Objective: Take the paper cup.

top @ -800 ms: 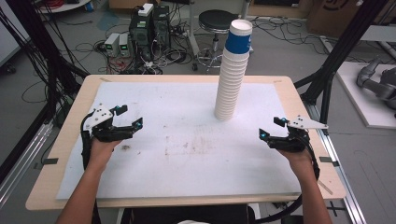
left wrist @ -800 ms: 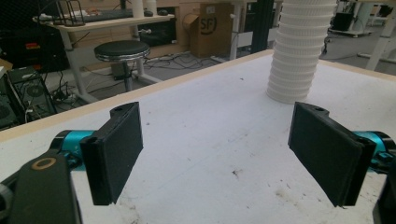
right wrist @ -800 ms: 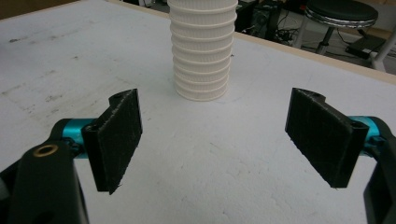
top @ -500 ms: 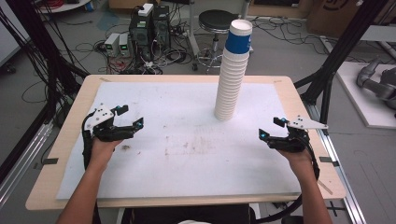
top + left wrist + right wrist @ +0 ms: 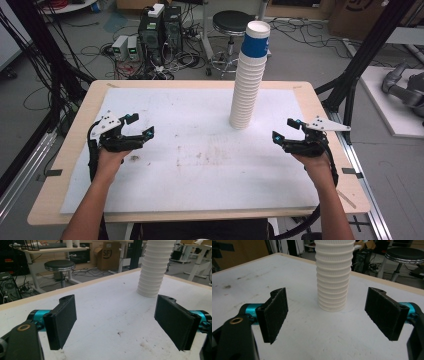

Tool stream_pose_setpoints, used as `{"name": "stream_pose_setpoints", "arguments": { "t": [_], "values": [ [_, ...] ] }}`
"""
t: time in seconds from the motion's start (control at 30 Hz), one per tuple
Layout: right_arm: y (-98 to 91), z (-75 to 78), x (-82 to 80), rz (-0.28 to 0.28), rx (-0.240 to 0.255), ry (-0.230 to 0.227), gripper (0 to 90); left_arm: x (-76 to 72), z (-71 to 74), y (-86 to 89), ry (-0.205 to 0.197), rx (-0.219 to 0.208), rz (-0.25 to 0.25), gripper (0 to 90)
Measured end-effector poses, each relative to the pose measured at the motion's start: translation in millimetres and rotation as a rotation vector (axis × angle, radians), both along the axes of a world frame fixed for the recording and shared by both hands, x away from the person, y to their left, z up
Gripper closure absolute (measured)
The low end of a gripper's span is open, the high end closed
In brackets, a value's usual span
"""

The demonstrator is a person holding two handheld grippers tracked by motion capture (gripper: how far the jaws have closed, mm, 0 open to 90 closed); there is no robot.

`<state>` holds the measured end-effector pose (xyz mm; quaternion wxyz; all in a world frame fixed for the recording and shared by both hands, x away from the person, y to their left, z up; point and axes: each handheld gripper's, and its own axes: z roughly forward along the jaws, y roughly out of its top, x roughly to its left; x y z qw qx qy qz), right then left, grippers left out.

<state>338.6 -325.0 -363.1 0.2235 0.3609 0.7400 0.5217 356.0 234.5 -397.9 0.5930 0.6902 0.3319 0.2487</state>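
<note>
Standing tall, light and tippy, the stack of paper cups [image 5: 248, 80] wants a gentle grip at the top cup; left gripper [image 5: 139, 127] and right gripper [image 5: 285, 129] gape wide, empty.

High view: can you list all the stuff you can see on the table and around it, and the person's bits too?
cup stack: one tall stack, white ribbed cups, top cup with a blue band, standing on the far right-of-middle part of the sheet
white sheet: one, white with some dirty marks, covering most of the table top
table: one, light wood rim showing around the sheet
round stool: one, black seat, on the floor beyond the table
computer boxes: a few, black and grey, on the floor beyond the table, with cables
left gripper: one, black with blue parts, jaws open, near the left edge
right gripper: one, black with blue parts, jaws open, near the right edge
forearms: two, coming in from the bottom
</note>
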Motion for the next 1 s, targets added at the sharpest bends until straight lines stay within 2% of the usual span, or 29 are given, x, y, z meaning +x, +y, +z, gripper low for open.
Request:
{"name": "stream_pose_setpoints", "arguments": {
  "t": [0.13,0.2,0.23,0.27,0.3,0.33,0.37,0.4,0.43,0.47,0.63,0.77,1.0],
  "values": [
    [8.9,14.8,11.4,0.018,-0.01,-0.011,19.0,0.9,-0.8,-1.9,0.007,-0.004,-0.007,17.8],
    [17.1,29.8,23.2,0.032,-0.01,-0.021,19.0,1.7,-1.6,-3.5,0.013,-0.002,-0.013,17.8],
    [17.1,29.8,23.2,0.032,-0.01,-0.021,19.0,1.7,-1.6,-3.5,0.013,-0.002,-0.013,17.8],
    [23.0,40.4,31.4,0.042,-0.014,-0.029,19.1,1.9,-1.8,-3.8,0.012,-0.001,-0.014,17.8],
    [23.0,40.4,31.4,0.042,-0.014,-0.029,19.1,1.9,-1.7,-3.5,0.013,0.0,-0.014,17.8],
    [29.5,50.3,39.8,0.057,-0.022,-0.034,19.0,2.0,-1.8,-3.3,0.015,-0.002,-0.015,17.8],
    [29.5,50.3,39.8,0.057,-0.022,-0.034,19.0,2.2,-1.9,-3.1,0.015,-0.003,-0.015,17.8],
    [35.7,58.6,47.9,0.076,-0.023,-0.031,19.0,2.2,-2.1,-2.9,0.018,-0.008,-0.012,17.8],
    [35.7,58.6,47.9,0.076,-0.023,-0.031,19.0,2.3,-2.2,-2.6,0.019,-0.008,-0.014,17.8],
    [41.5,65.7,54.8,0.087,-0.033,-0.035,19.0,2.4,-2.2,-2.6,0.017,-0.008,-0.014,17.8],
    [49.3,75.5,66.9,0.099,-0.04,-0.039,19.0,2.6,-2.5,-3.9,0.02,-0.004,-0.026,17.8],
    [53.4,83.7,74.9,0.109,-0.028,-0.067,19.0,3.2,-4.3,-4.5,0.031,-0.006,-0.027,17.8],
    [59.5,99.0,93.6,0.097,-0.035,-0.079,19.0,4.0,-5.5,-5.4,0.031,-0.004,-0.027,17.8]
  ]
}}
